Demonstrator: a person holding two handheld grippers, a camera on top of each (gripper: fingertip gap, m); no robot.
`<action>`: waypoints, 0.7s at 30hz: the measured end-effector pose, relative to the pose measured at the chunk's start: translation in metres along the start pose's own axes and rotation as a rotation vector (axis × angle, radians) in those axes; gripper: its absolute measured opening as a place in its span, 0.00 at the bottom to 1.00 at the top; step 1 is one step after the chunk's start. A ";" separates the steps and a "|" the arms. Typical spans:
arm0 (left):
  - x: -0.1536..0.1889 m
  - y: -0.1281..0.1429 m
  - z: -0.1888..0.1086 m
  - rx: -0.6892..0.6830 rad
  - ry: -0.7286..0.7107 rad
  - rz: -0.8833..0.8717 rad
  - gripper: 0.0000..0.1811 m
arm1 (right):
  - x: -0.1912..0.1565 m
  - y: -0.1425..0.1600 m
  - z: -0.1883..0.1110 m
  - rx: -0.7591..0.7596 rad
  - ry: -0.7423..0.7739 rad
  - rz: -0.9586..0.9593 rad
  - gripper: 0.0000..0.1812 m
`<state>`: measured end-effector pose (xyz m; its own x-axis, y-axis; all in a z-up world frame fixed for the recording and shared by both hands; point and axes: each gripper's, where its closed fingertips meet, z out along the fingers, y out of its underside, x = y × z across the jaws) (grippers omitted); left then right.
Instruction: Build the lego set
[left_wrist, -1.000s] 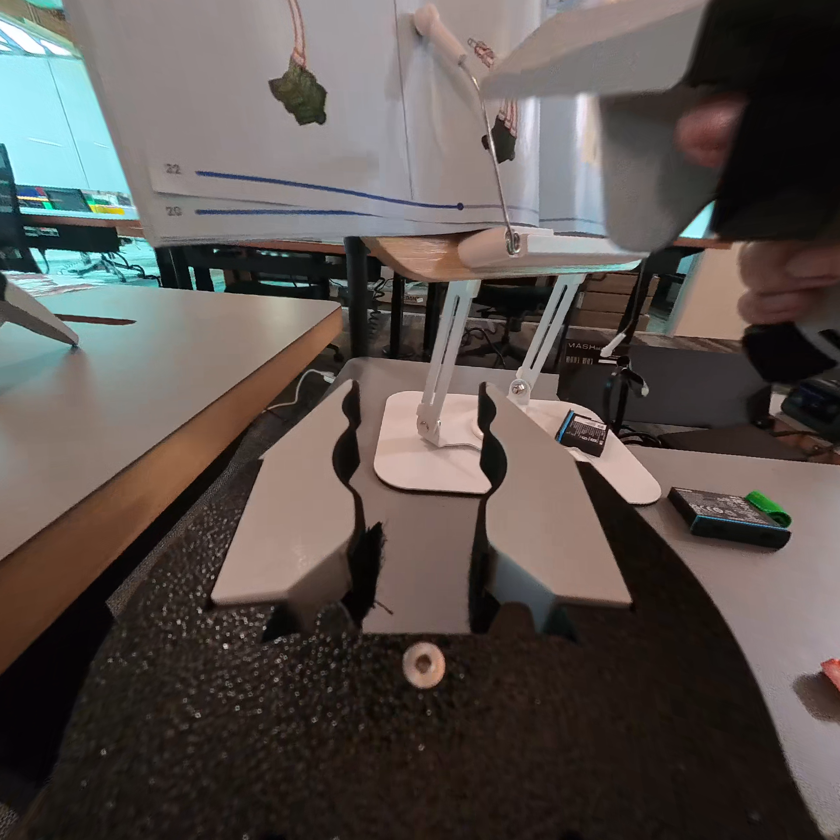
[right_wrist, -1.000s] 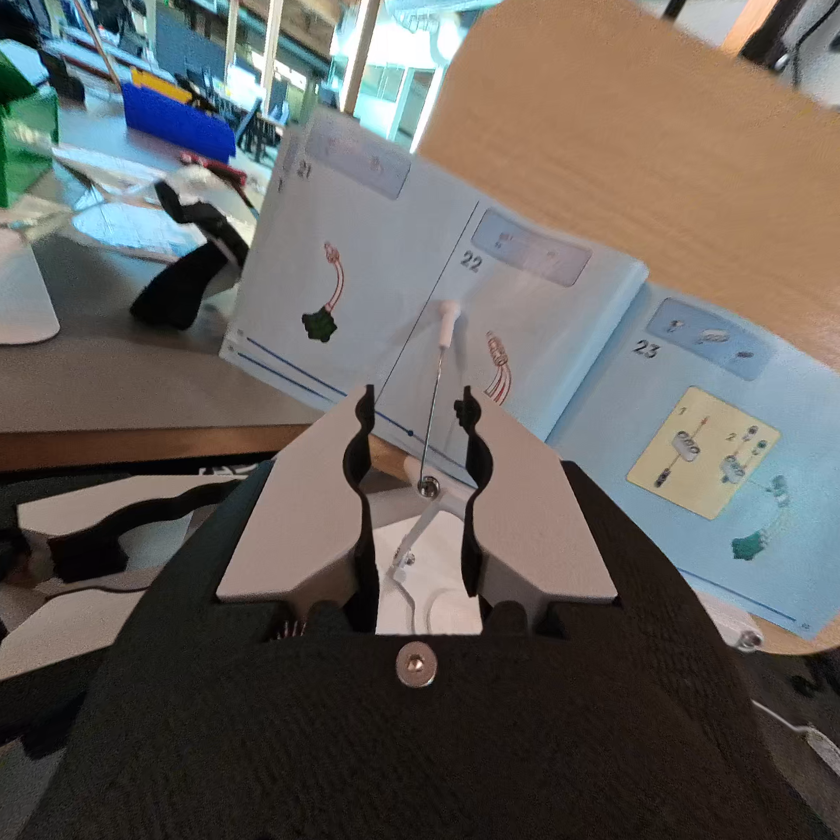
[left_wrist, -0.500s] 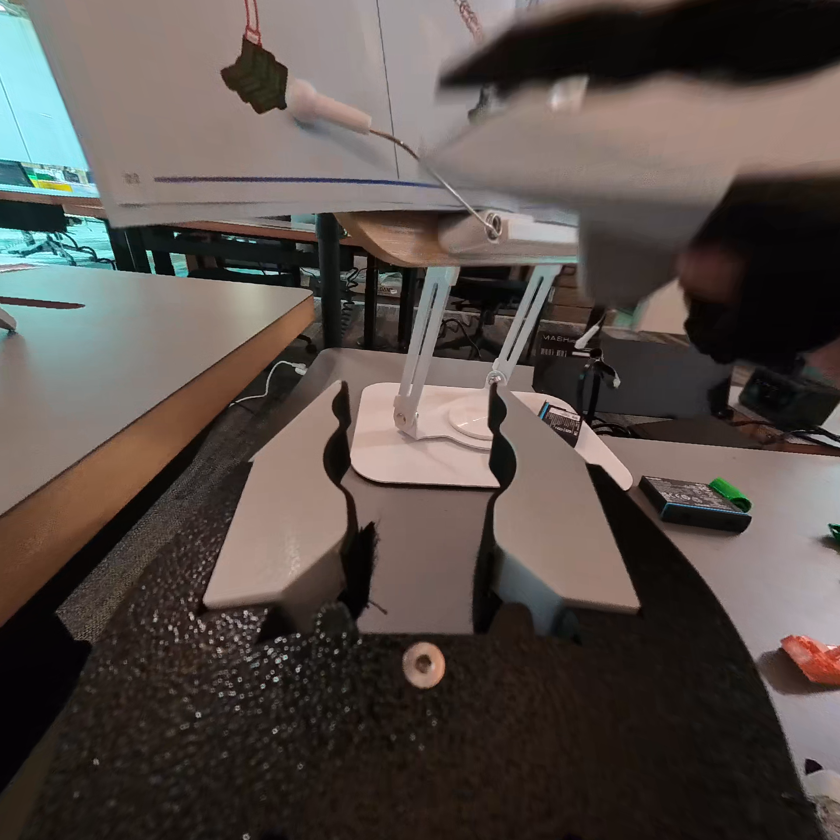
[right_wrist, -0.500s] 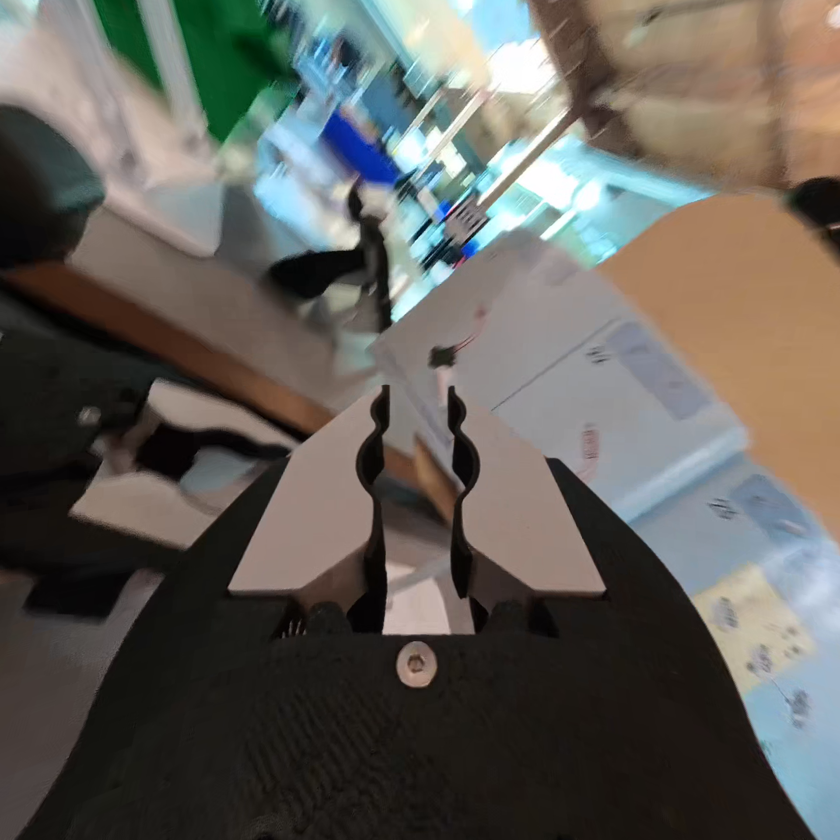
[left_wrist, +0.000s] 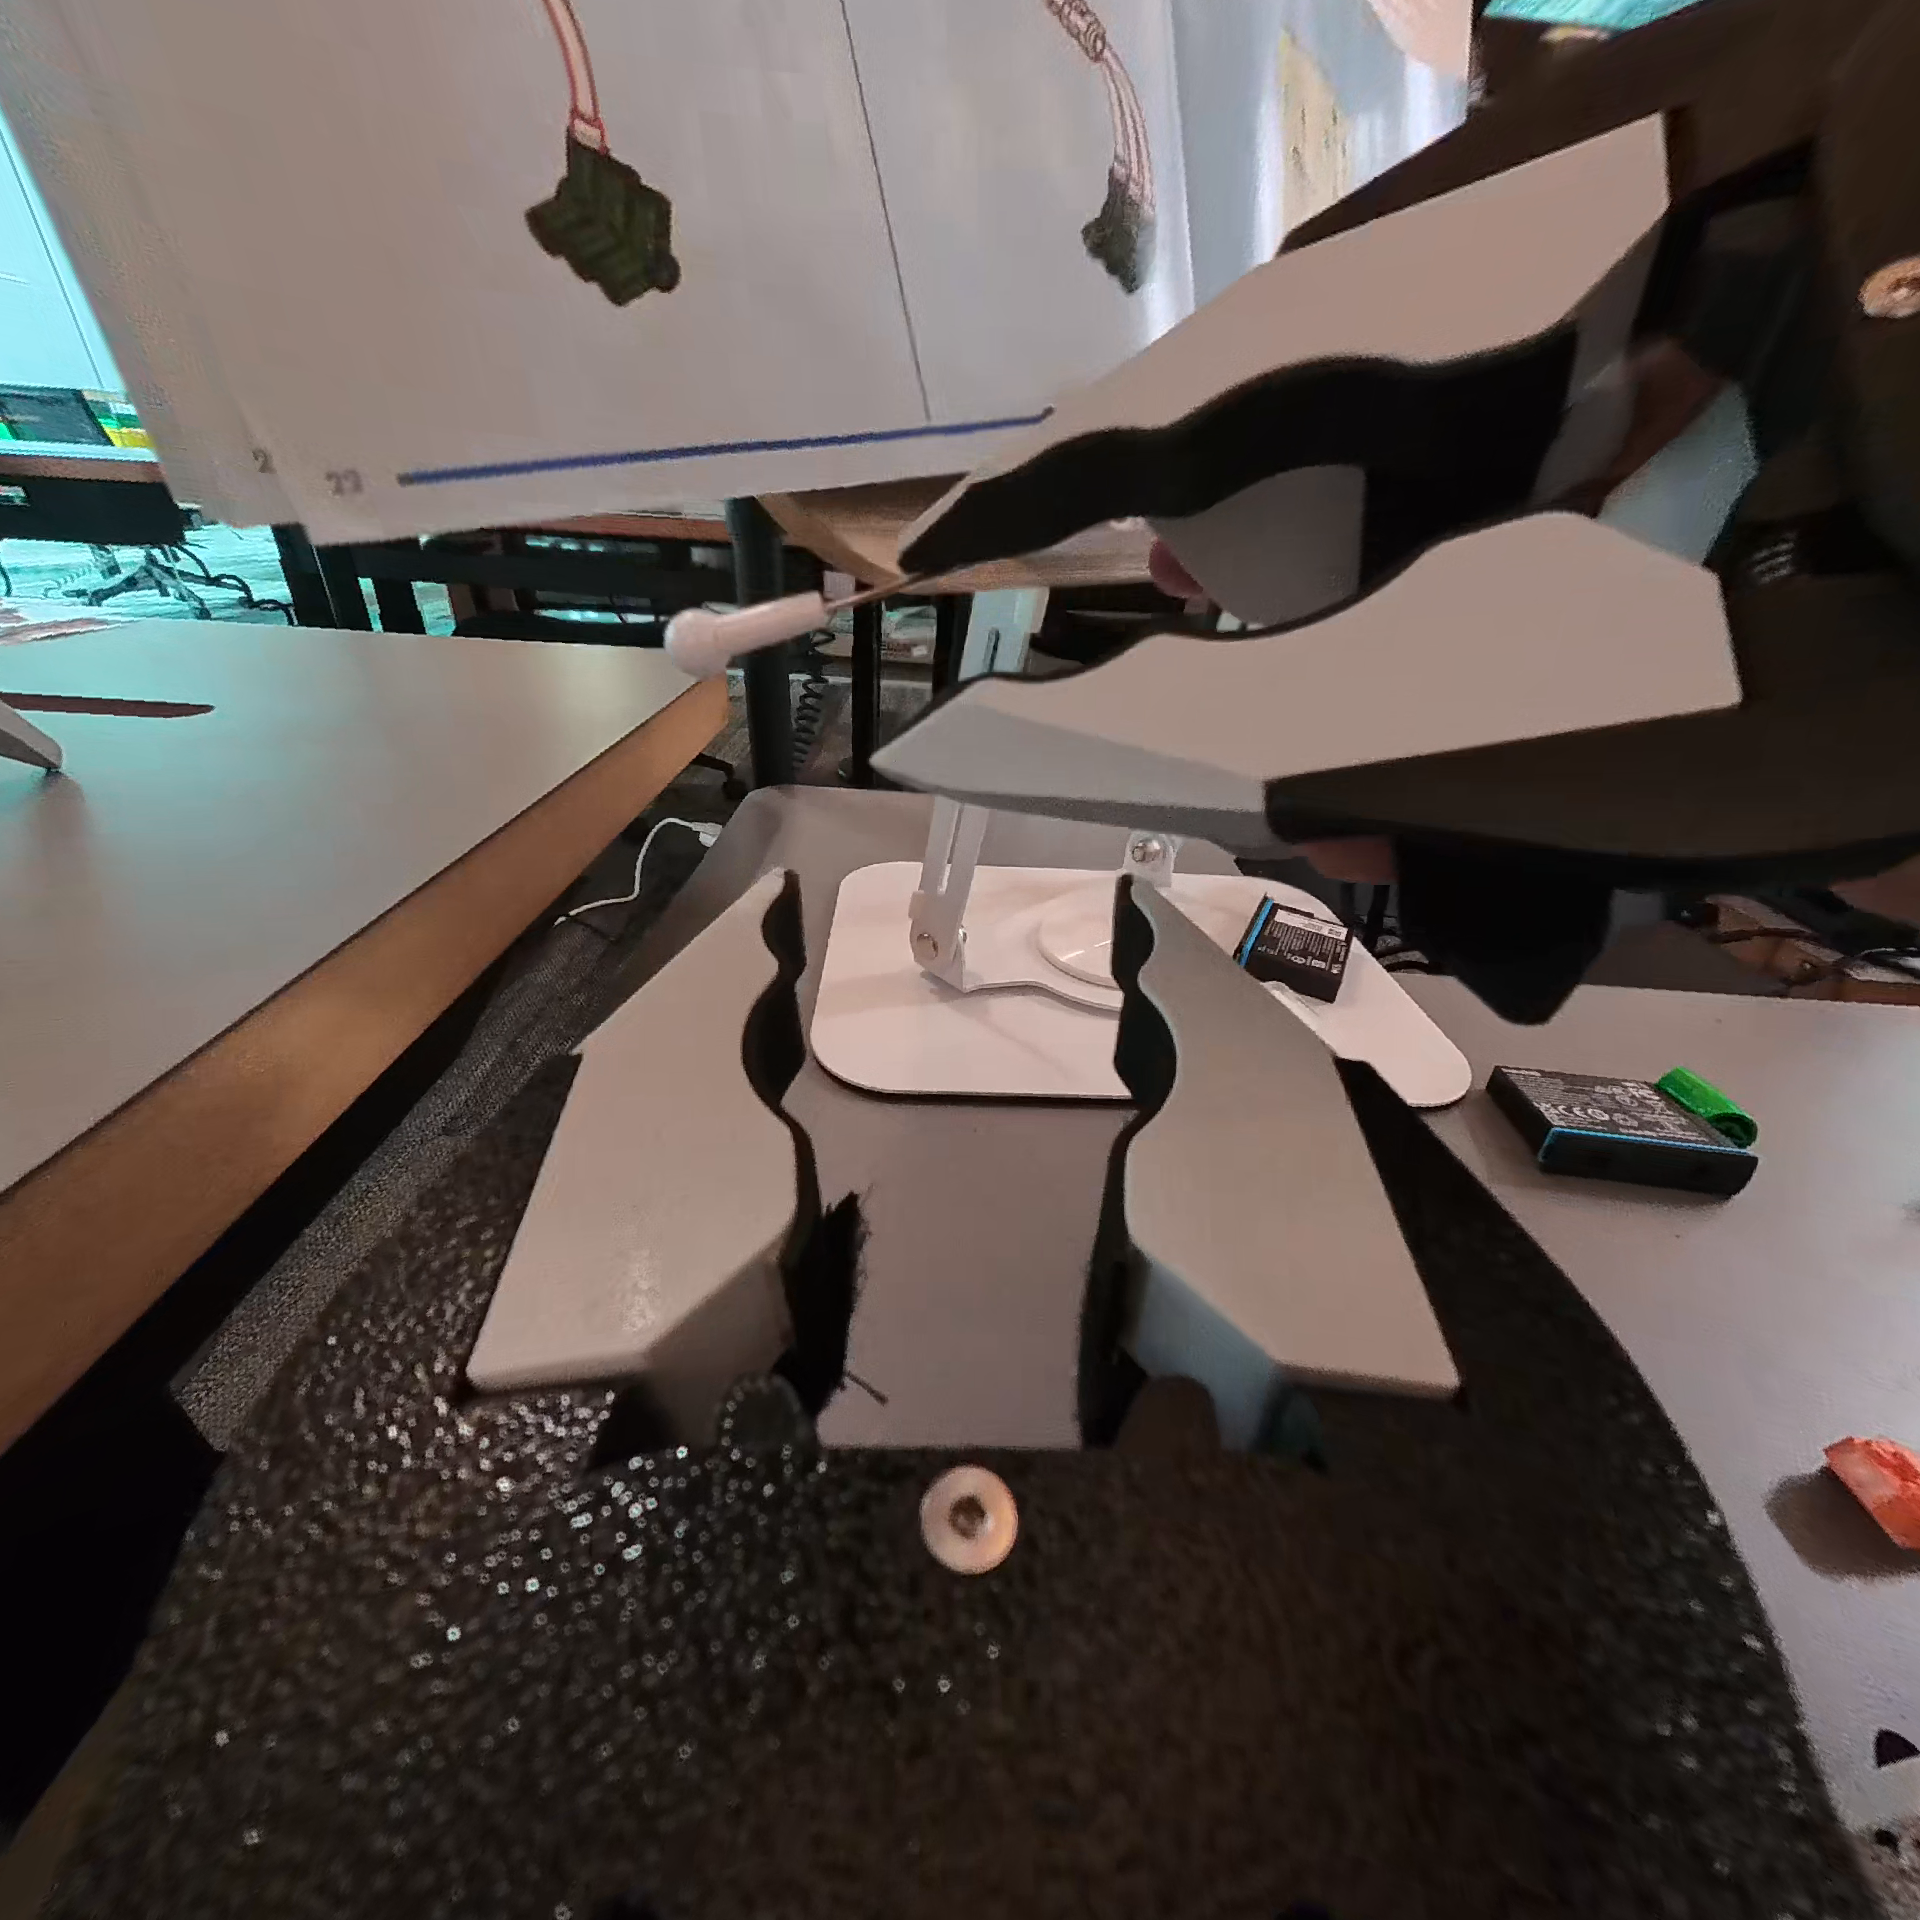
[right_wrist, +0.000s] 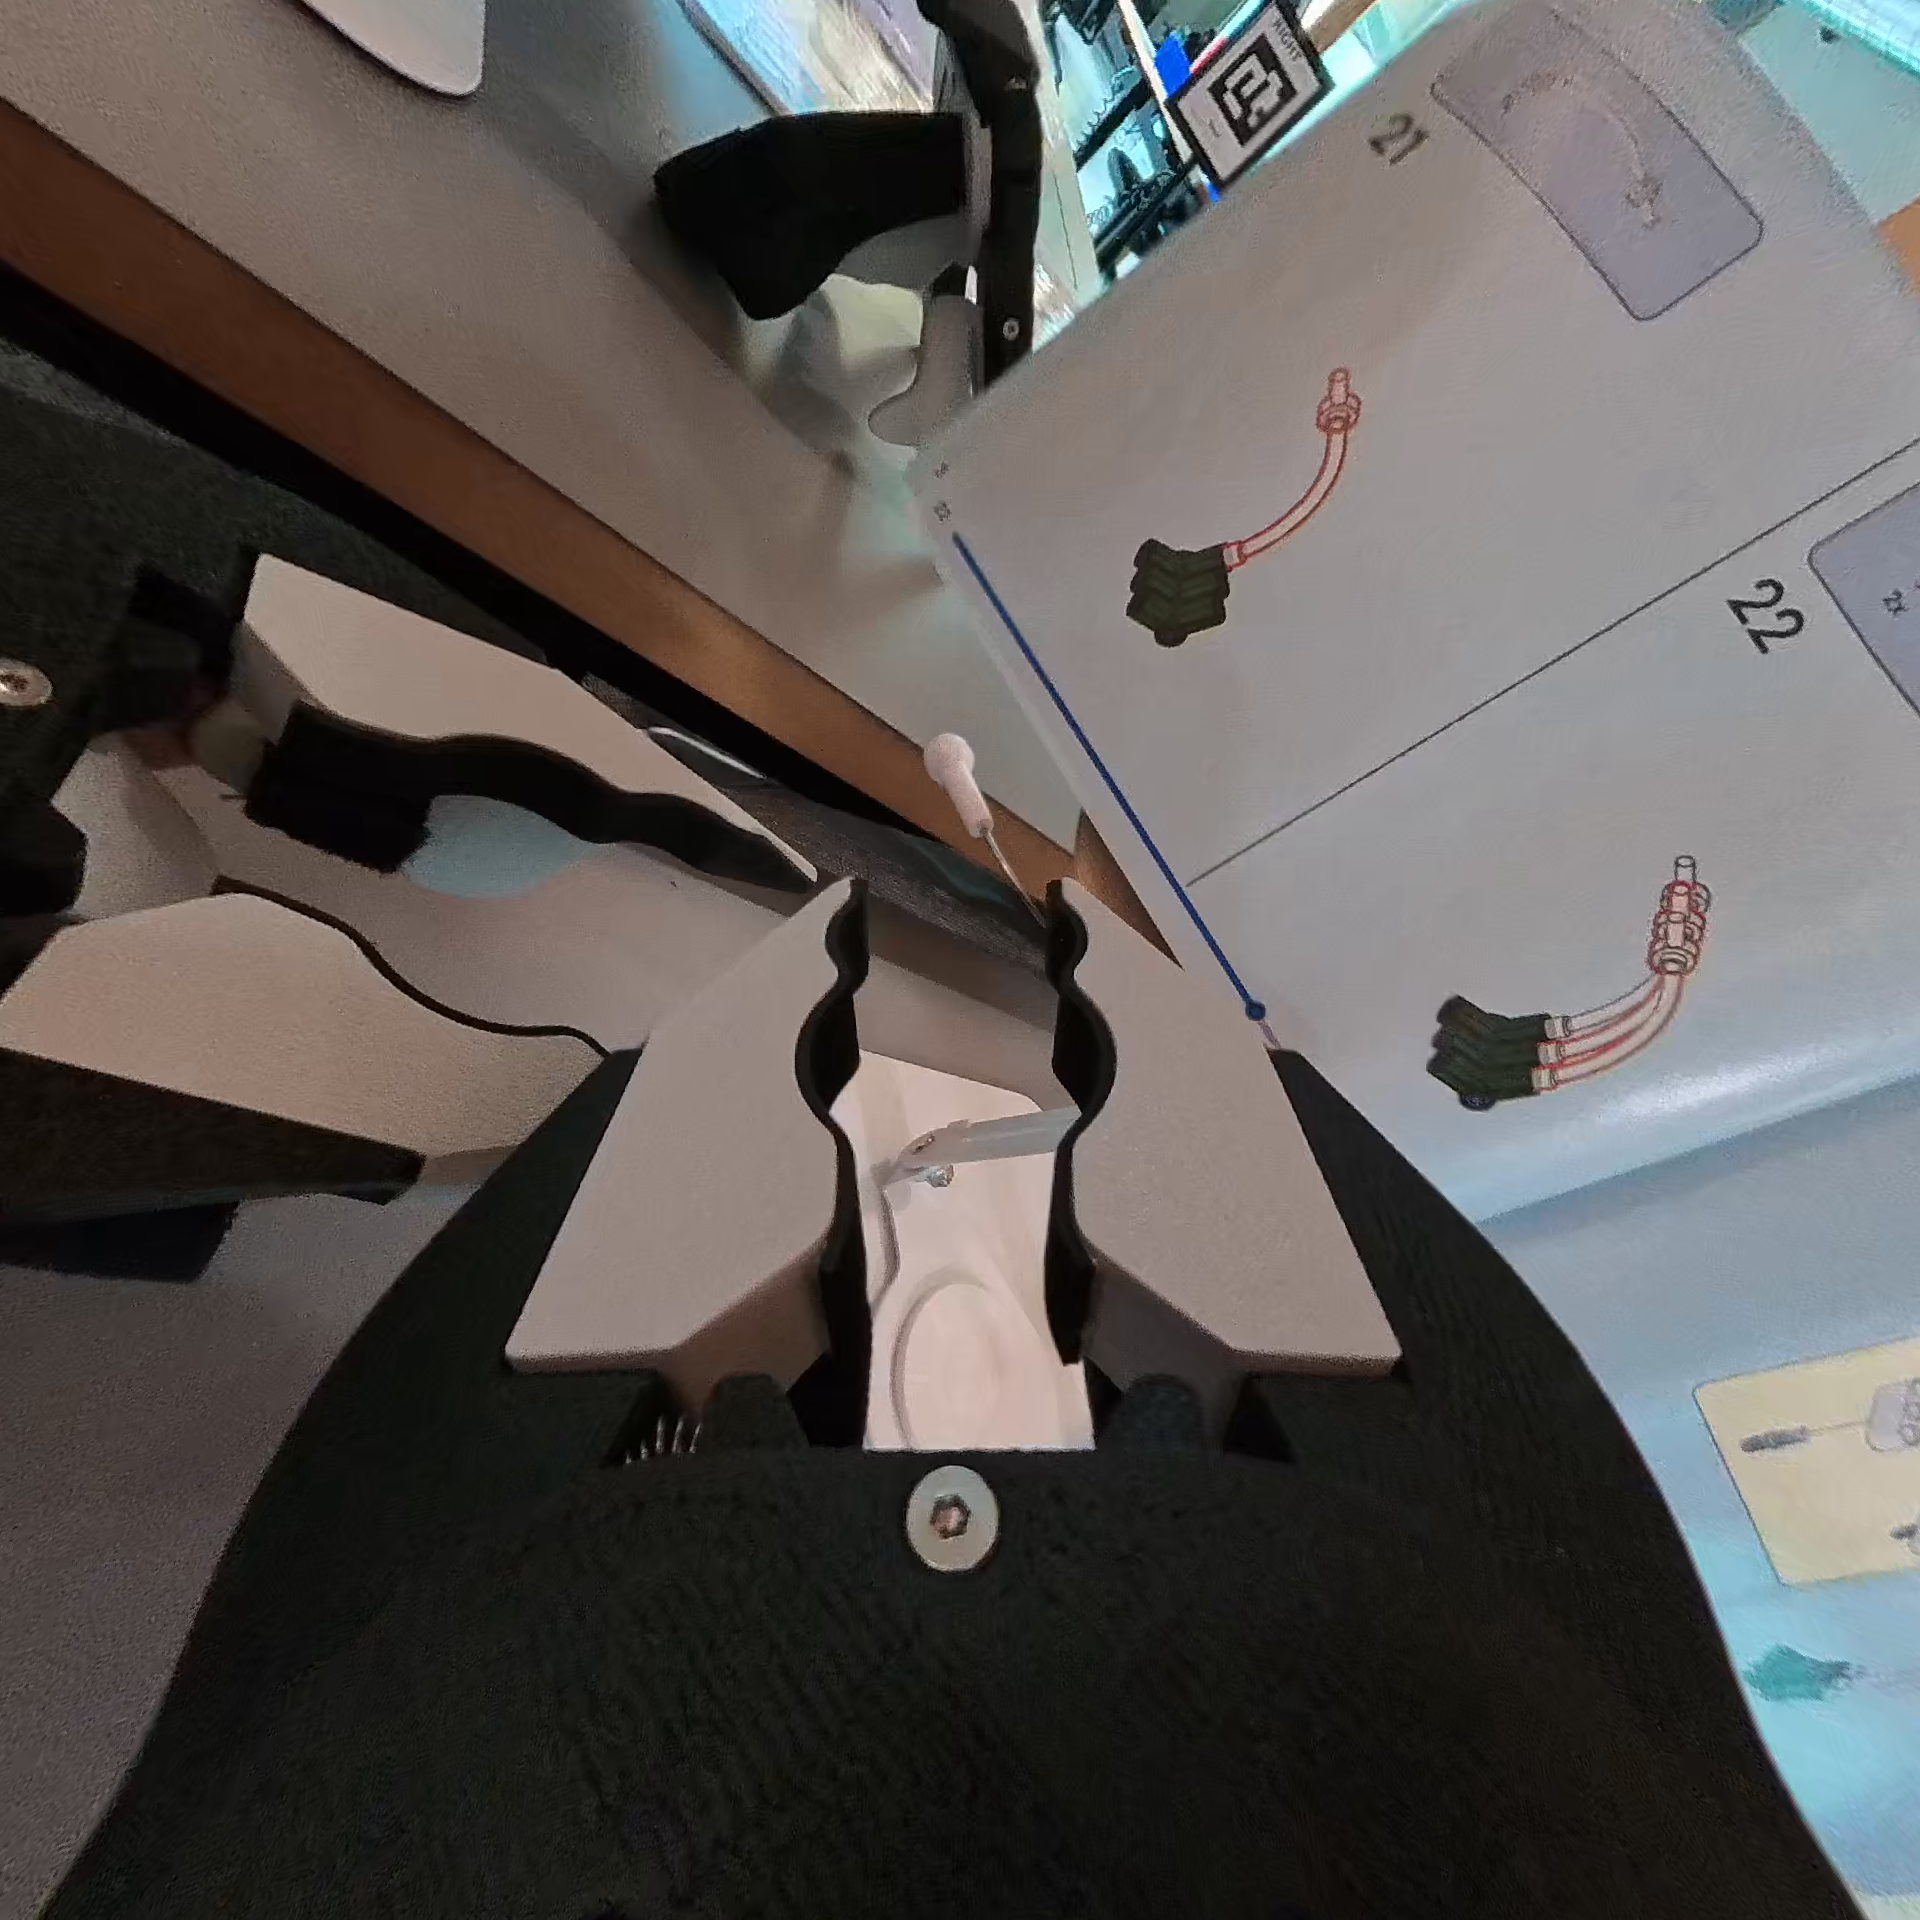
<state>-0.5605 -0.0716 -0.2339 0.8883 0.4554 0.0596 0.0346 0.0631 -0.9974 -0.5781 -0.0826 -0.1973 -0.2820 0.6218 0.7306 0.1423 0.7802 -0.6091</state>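
The instruction booklet (left_wrist: 727, 260) stands open on a white stand (left_wrist: 987, 1039); it also shows in the right wrist view (right_wrist: 1507, 623). The stand's wire page clip with a white tip (left_wrist: 727, 634) hangs out below the booklet's lower edge. My right gripper (left_wrist: 894, 655) is open, rolled on its side at that edge, and one fingertip touches the clip wire (right_wrist: 1013, 883). In its own view the right gripper (right_wrist: 956, 899) holds nothing. My left gripper (left_wrist: 956, 914) is open and empty, low over the table before the stand base; it shows at the left of the right wrist view (right_wrist: 582, 935).
Two black battery packs (left_wrist: 1294, 945) (left_wrist: 1621, 1127), one with a green tab, lie right of the stand base. An orange piece (left_wrist: 1881, 1475) lies at the right edge. A second grey table (left_wrist: 260, 831) stands to the left across a gap. My right fingertips sit around 4 cm from my left ones. The orange piece (left_wrist: 1881, 1475) lies around 20 cm away from my left fingertips.
The right gripper has rolled and dropped from facing the pages to the booklet's lower edge. The page clip has swung off the page to below the edge. The left gripper has barely moved.
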 end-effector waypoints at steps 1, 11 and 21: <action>0.000 0.000 0.000 -0.001 0.000 0.003 0.32 | 0.001 0.001 0.000 -0.007 0.008 -0.016 0.16; 0.000 -0.001 -0.001 0.008 -0.010 0.008 0.32 | 0.022 -0.036 -0.048 0.280 -0.015 0.090 0.15; 0.000 -0.012 -0.004 0.076 -0.044 0.023 0.31 | 0.199 0.083 -0.167 0.712 0.776 1.040 0.21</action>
<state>-0.5597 -0.0757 -0.2219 0.8676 0.4956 0.0399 -0.0219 0.1182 -0.9928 -0.4643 0.1177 -0.0511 0.2508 0.9267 -0.2798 -0.5914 -0.0821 -0.8022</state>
